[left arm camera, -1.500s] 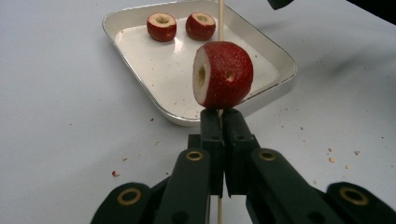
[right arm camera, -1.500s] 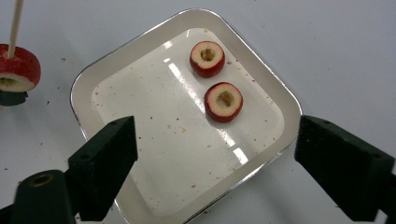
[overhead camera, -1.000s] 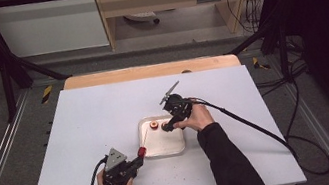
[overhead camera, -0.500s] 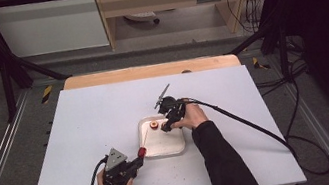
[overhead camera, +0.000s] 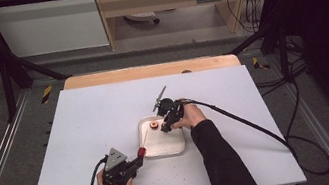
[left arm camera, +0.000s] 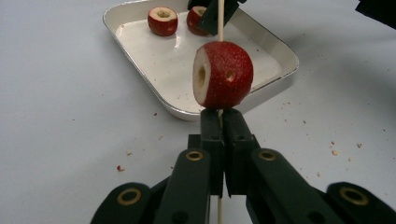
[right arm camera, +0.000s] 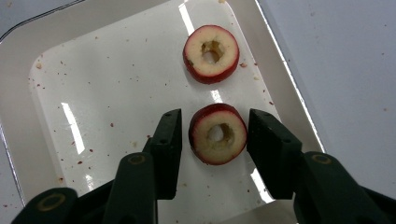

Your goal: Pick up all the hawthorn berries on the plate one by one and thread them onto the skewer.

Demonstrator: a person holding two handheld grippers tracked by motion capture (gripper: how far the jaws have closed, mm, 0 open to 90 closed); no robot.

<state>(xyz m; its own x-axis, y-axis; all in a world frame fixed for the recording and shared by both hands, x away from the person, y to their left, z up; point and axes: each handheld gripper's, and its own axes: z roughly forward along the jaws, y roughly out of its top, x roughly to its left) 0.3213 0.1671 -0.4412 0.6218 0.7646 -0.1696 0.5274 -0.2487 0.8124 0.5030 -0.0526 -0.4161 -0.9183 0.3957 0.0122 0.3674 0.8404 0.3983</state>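
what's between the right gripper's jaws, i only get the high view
Observer: A cored red fruit piece, lying cut face up in the tray. The right gripper has just been closing its jaws, but there is a gap on each side and the pads do not touch it.
Operator: any more in the tray
Observer: One other cored piece, just beyond the first.
Operator: and the left side
Observer: The left gripper is shut on a thin wooden stick, with a threaded red piece sitting just above its jaws.
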